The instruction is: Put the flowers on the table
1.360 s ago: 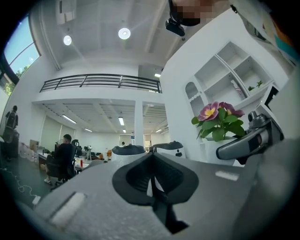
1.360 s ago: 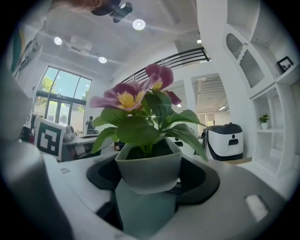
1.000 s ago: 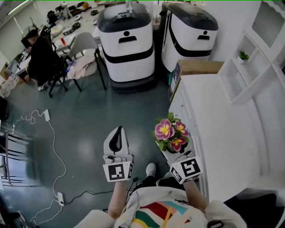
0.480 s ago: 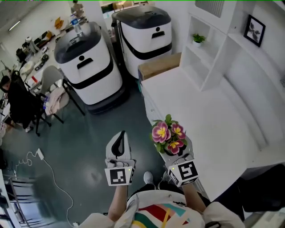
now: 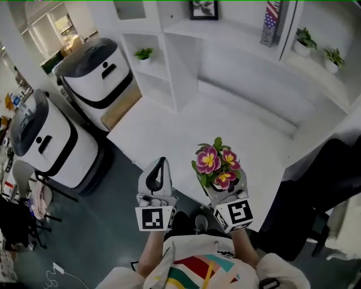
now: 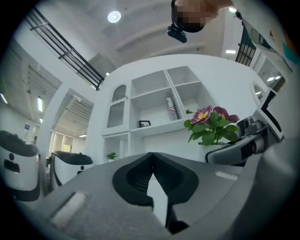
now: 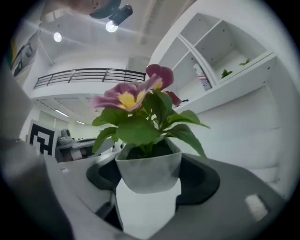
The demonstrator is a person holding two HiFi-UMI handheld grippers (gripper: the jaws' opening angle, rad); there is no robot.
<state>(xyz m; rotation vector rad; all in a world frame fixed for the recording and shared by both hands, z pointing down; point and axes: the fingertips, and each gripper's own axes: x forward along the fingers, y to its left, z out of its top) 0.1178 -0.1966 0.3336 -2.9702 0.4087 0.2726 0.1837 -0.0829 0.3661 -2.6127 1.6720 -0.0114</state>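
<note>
While the right gripper [image 5: 223,187] jaws stand wide and press both sides of the grey flower pot [image 7: 149,171], the pink flowers [image 5: 217,163] ride upright in the air. Left gripper [image 5: 158,169] jaws are together, empty, just beside. Person has turned since a sec ago: the white table [image 5: 186,124] was off to the right, now it lies straight ahead w/ shelves [image 5: 169,62] behind. Approach looks done; pot still needs reaching fwd & lowering onto the top

White wall shelves [image 5: 172,56] — framed picture [image 5: 203,9], small potted plants [image 5: 144,54] — dark glossy floor [image 5: 101,231], two white-and-black machines [image 5: 93,70]
</note>
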